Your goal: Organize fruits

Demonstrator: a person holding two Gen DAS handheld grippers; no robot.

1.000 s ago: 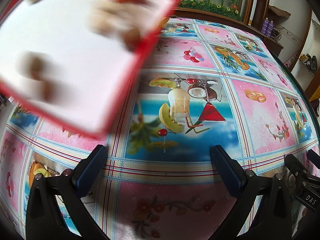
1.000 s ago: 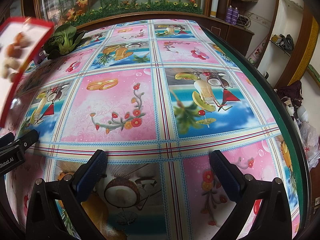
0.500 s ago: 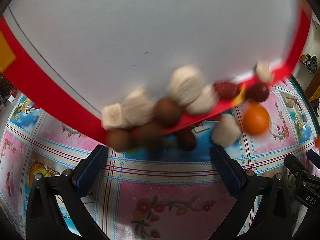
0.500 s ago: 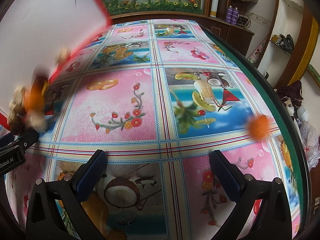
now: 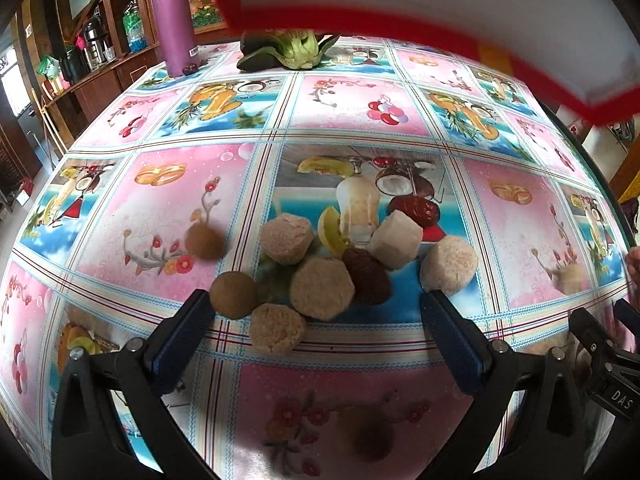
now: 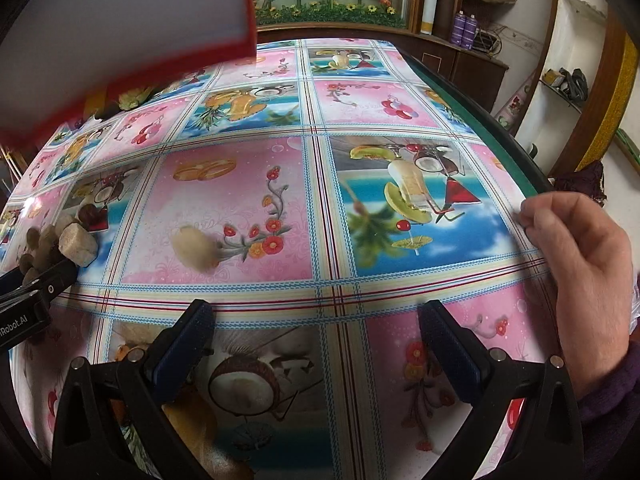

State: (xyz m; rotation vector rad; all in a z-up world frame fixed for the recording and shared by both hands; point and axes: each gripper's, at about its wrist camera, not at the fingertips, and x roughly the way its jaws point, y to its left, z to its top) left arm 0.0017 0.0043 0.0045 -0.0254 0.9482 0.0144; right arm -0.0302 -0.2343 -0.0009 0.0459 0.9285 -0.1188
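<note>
The red-rimmed tray (image 5: 420, 24) is motion-blurred and cut off by the top edge in both views. One brown fruit (image 5: 205, 241) is smeared, as is a pale piece (image 6: 194, 249) on the tabletop (image 6: 320, 184). A hand (image 6: 580, 248) runs off the right edge.

Black claws (image 5: 316, 312), blue pads (image 5: 182, 330), purple sleeve (image 6: 608, 392)

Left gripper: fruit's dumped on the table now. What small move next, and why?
Probably ease the open left gripper forward around the nearest tan piece, which lies between its fingers at the pile's near edge. Wait first: one brown fruit looks blurred, likely rolling.
</note>
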